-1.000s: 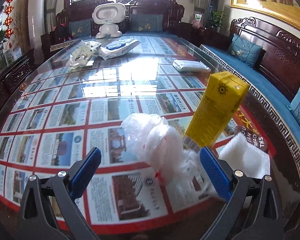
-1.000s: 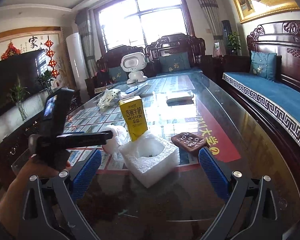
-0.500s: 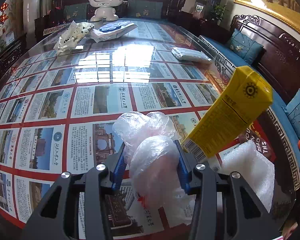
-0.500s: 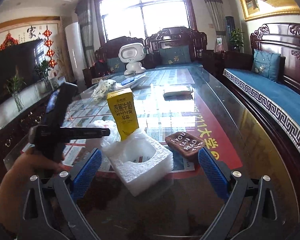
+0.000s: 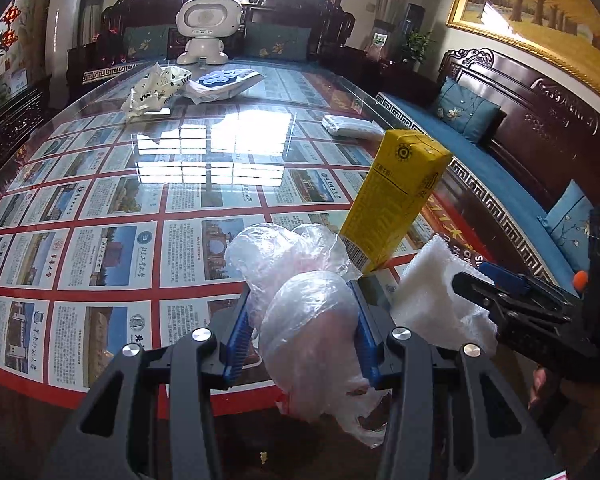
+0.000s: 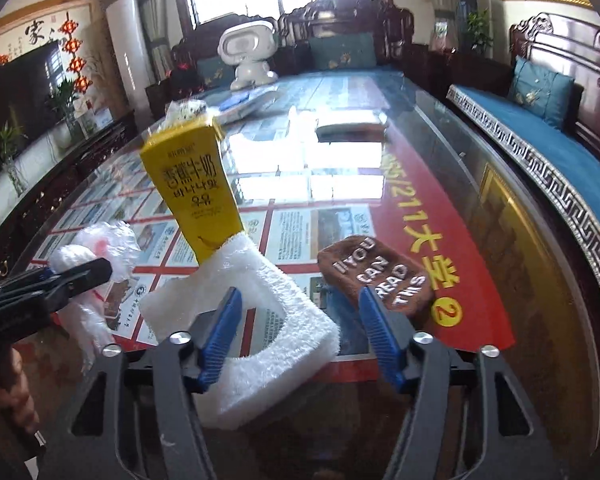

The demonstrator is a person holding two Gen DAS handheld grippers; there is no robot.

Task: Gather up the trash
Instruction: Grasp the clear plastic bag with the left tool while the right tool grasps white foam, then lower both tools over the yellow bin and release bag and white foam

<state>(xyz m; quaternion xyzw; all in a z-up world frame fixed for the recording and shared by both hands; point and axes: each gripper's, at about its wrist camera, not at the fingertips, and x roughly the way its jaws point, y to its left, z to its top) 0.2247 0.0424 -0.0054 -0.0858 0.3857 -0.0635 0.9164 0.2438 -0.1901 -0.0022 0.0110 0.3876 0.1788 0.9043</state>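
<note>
Now I count one plastic bag (image 5: 308,320) pinched in my left gripper (image 5: 302,334), one yellow carton (image 6: 194,196), one foam block (image 6: 260,320) between my half-open right gripper (image 6: 300,336) blades. Only the right view shows one brown pad (image 6: 376,276).

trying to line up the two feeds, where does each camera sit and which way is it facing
Left wrist: rides on the left gripper, looking forward down the glass table toward the window; its blue fingers are shut on the clear plastic bag, and the right gripper shows at its right edge.
Right wrist: rides on the right gripper, facing the same way; its open fingers straddle the white foam block, and the left gripper and hand show at its left edge.
Shared: yellow milk carton, bag, foam, white robot toy.
</note>
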